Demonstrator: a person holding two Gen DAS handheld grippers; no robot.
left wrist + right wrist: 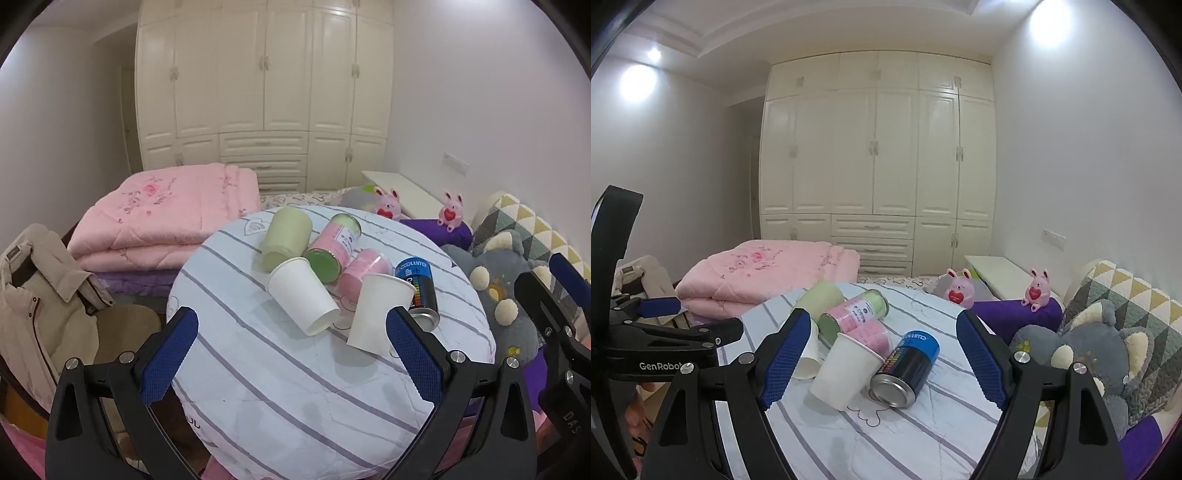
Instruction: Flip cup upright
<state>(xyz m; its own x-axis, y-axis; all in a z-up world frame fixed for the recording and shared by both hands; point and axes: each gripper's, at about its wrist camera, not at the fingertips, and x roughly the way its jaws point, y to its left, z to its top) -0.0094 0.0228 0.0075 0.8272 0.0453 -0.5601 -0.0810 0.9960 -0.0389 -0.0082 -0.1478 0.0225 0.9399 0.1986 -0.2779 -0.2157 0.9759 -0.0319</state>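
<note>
Several containers lie on their sides on a round table with a striped cloth (pixel 280 391). Two white paper cups lie there: one in the middle (pixel 301 295) (pixel 809 354) and one further right (pixel 376 314) (pixel 844 369). Behind them lie a pale green cup (pixel 286 236) (pixel 820 295), a pink tin with a green base (pixel 334 245) (pixel 855 312), a pink cup (pixel 364 271) (pixel 871 334) and a blue and black can (pixel 419 288) (pixel 907 367). My left gripper (pixel 291 350) is open, short of the white cups. My right gripper (pixel 882 358) is open, around the right white cup and can, hovering in front.
A folded pink quilt (pixel 166 218) lies on the bed behind the table. A beige jacket (pixel 40 295) is at the left. Grey plush toys (pixel 506 291), a patterned cushion (pixel 524 225) and two pink bunnies (pixel 388 203) are at the right. A white wardrobe (pixel 264 92) stands behind.
</note>
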